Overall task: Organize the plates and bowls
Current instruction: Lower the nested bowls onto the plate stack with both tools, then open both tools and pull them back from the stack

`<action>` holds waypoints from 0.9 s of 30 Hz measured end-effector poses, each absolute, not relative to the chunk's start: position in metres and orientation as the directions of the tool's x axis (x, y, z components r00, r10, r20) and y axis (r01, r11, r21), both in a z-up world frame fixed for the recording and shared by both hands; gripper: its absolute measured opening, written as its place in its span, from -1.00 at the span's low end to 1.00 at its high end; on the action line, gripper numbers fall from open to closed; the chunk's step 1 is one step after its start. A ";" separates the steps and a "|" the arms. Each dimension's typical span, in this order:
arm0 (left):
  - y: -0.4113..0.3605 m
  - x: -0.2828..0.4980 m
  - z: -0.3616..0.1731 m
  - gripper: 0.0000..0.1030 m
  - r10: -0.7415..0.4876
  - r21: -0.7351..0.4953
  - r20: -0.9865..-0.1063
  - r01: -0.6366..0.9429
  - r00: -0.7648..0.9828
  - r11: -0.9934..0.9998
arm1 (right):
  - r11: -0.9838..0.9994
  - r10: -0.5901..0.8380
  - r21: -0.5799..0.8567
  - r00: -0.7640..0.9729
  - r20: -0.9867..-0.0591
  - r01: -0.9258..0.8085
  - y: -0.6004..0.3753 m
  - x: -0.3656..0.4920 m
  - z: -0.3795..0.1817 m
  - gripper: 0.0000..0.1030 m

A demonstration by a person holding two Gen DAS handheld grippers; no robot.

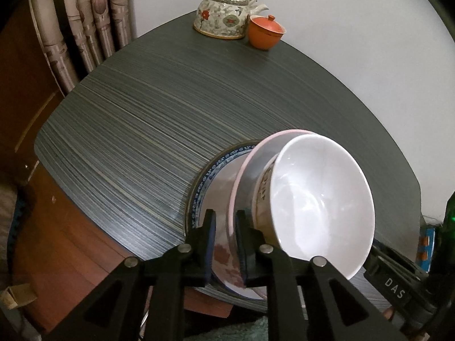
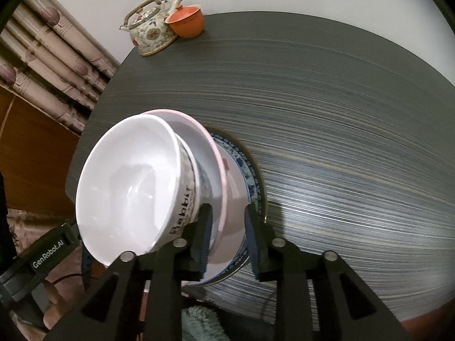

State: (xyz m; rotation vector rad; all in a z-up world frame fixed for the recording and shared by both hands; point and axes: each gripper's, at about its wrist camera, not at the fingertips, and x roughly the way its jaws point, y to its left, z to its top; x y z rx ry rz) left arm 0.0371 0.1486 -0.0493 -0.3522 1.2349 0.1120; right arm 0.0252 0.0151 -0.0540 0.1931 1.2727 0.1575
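A stack of dishes is at the near edge of the dark table: a white bowl [image 1: 321, 201] with "Rabbit" lettering on top, a pink-rimmed bowl [image 1: 250, 164] under it, and a blue-patterned plate [image 1: 204, 179] at the bottom. My left gripper [image 1: 224, 244] is shut on the stack's near left edge, around the pink-rimmed bowl and plate rim. In the right wrist view the white bowl [image 2: 128, 187], pink-rimmed bowl [image 2: 216, 159] and plate [image 2: 250, 176] show tilted. My right gripper [image 2: 227, 241] is shut on the rims of the pink-rimmed bowl and plate.
A flowered teapot [image 1: 224, 14] and an orange lidded cup [image 1: 266, 32] stand at the table's far edge by the white wall. Curtains [image 1: 85, 28] and a wooden cabinet [image 1: 25, 85] are to the left. The striped dark table top [image 2: 341, 142] spreads beyond the stack.
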 end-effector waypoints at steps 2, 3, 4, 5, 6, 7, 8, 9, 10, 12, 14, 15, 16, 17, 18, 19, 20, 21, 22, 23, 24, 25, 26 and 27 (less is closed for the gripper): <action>0.150 0.036 -0.049 -0.61 -0.097 -0.195 -0.938 -0.276 0.333 0.941 | 0.975 0.215 0.222 0.291 -0.932 -0.007 0.013 0.025 -0.055 -0.39; 0.150 0.036 -0.048 -0.59 -0.091 -0.190 -0.938 -0.275 0.335 0.942 | 0.975 0.213 0.221 0.292 -0.932 -0.006 0.012 0.026 -0.055 -0.35; 0.150 0.035 -0.048 -0.58 -0.085 -0.185 -0.937 -0.275 0.338 0.944 | 0.975 0.213 0.221 0.295 -0.932 -0.004 0.011 0.025 -0.055 -0.30; 0.151 0.034 -0.046 -0.55 -0.078 -0.180 -0.937 -0.278 0.340 0.944 | 0.976 0.212 0.220 0.298 -0.931 -0.006 0.010 0.025 -0.055 -0.27; 0.151 0.034 -0.046 -0.51 -0.078 -0.180 -0.936 -0.278 0.343 0.944 | 0.976 0.211 0.219 0.301 -0.930 -0.009 0.010 0.024 -0.054 -0.23; 0.151 0.033 -0.044 -0.49 -0.077 -0.181 -0.934 -0.275 0.349 0.944 | 0.976 0.209 0.216 0.303 -0.930 -0.011 0.009 0.024 -0.054 -0.17; 0.152 0.032 -0.043 -0.46 -0.073 -0.178 -0.932 -0.272 0.354 0.946 | 0.977 0.207 0.214 0.308 -0.928 -0.013 0.008 0.023 -0.053 -0.14; 0.152 0.031 -0.042 -0.41 -0.069 -0.175 -0.932 -0.274 0.356 0.946 | 0.977 0.206 0.212 0.312 -0.927 -0.016 0.008 0.022 -0.053 -0.09; 0.153 0.030 -0.041 -0.40 -0.065 -0.172 -0.932 -0.275 0.357 0.946 | 0.978 0.205 0.209 0.317 -0.926 -0.020 0.008 0.021 -0.053 -0.06; 0.157 0.027 -0.039 -0.34 -0.055 -0.165 -0.929 -0.279 0.365 0.946 | 0.979 0.200 0.202 0.326 -0.924 -0.027 0.007 0.020 -0.052 0.02; 0.158 0.023 -0.036 -0.28 -0.047 -0.161 -0.925 -0.277 0.378 0.947 | 0.977 0.208 0.209 0.334 -0.919 -0.033 0.005 0.018 -0.052 0.07; 0.158 0.022 -0.034 -0.22 -0.040 -0.156 -0.922 -0.275 0.384 0.949 | 0.977 0.211 0.213 0.336 -0.918 -0.033 0.003 0.018 -0.052 0.13; 0.158 0.020 -0.033 -0.20 -0.033 -0.150 -0.920 -0.274 0.390 0.950 | 0.976 0.215 0.216 0.337 -0.917 -0.032 0.001 0.016 -0.051 0.17; 0.158 0.017 -0.031 -0.16 -0.024 -0.143 -0.918 -0.273 0.397 0.951 | 0.975 0.218 0.219 0.345 -0.913 -0.036 0.000 0.015 -0.050 0.19; 0.157 0.015 -0.030 -0.14 -0.020 -0.139 -0.916 -0.271 0.402 0.952 | 0.976 0.216 0.216 0.353 -0.910 -0.042 -0.001 0.012 -0.048 0.24; 0.156 0.013 -0.028 -0.13 -0.013 -0.135 -0.913 -0.270 0.409 0.953 | 0.977 0.210 0.206 0.364 -0.907 -0.051 -0.001 0.010 -0.046 0.32; 0.155 0.009 -0.025 -0.10 -0.002 -0.126 -0.907 -0.267 0.420 0.955 | 0.978 0.209 0.202 0.371 -0.905 -0.057 -0.003 0.007 -0.044 0.35; 0.153 0.007 -0.024 -0.08 0.008 -0.117 -0.904 -0.266 0.427 0.957 | 0.978 0.209 0.200 0.381 -0.900 -0.065 -0.003 0.004 -0.042 0.41; 0.152 0.003 -0.022 -0.08 0.020 -0.107 -0.900 -0.264 0.435 0.959 | 0.978 0.207 0.194 0.392 -0.896 -0.073 -0.004 0.001 -0.041 0.45; 0.149 -0.001 -0.020 -0.05 0.029 -0.098 -0.894 -0.258 0.448 0.961 | 0.980 0.201 0.184 0.401 -0.894 -0.080 -0.003 -0.003 -0.039 0.47; 0.148 -0.004 -0.017 -0.01 0.033 -0.094 -0.889 -0.254 0.457 0.963 | 0.979 0.203 0.183 0.409 -0.889 -0.087 -0.004 -0.006 -0.038 0.51; 0.145 -0.007 -0.016 0.01 0.040 -0.089 -0.884 -0.251 0.466 0.964 | 0.978 0.207 0.182 0.420 -0.884 -0.099 -0.004 -0.011 -0.036 0.56; 0.143 -0.011 -0.014 0.03 0.047 -0.083 -0.879 -0.248 0.475 0.965 | 0.978 0.206 0.175 0.430 -0.879 -0.110 -0.003 -0.014 -0.035 0.59; 0.140 -0.015 -0.012 0.07 0.051 -0.078 -0.873 -0.243 0.485 0.967 | 0.978 0.207 0.170 0.440 -0.874 -0.122 -0.001 -0.019 -0.035 0.62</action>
